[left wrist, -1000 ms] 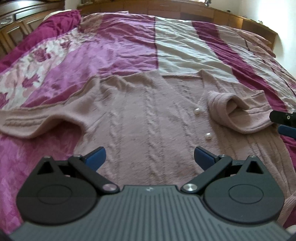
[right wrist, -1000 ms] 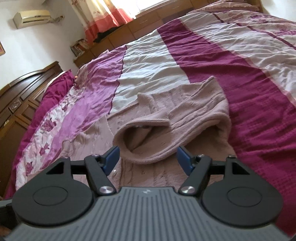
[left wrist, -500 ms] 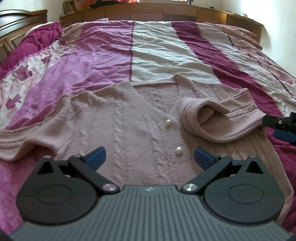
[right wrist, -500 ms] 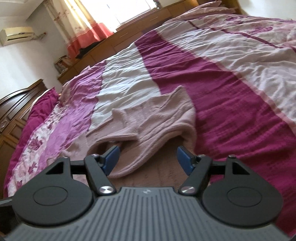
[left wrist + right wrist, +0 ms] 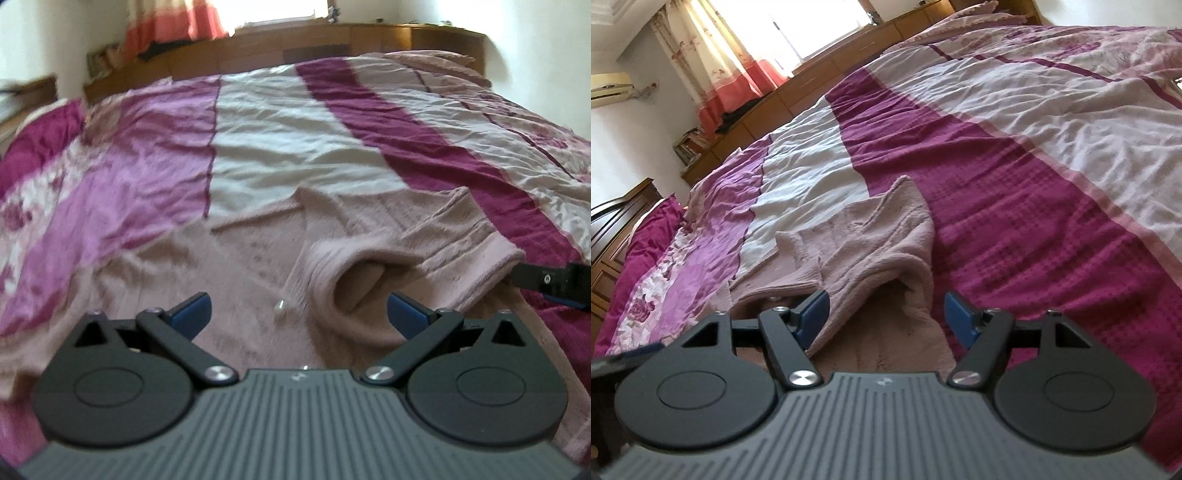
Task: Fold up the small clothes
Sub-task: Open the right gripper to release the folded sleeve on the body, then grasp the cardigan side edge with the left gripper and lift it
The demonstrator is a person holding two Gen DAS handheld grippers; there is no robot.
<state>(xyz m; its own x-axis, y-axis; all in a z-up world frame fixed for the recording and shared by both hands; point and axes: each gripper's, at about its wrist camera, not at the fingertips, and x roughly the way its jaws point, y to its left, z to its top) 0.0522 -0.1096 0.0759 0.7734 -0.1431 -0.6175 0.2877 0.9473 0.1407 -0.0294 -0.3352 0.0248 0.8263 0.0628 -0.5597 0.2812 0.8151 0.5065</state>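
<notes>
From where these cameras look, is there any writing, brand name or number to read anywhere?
No readable words or numbers in either view.
Left gripper body: one small pale emblem, a mark and not letters.
Right gripper body: the same small emblem, too small to read.
Air conditioner on the wall: any label is too blurred.
Books on the shelf: spines too small to read.

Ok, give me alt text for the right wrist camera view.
The right gripper, jaws open, hovers low over a dusty-pink knitted cardigan with one sleeve folded across it. It lies on a bed's magenta, purple and cream striped bedspread, with a sunlit curtained window behind.
</notes>
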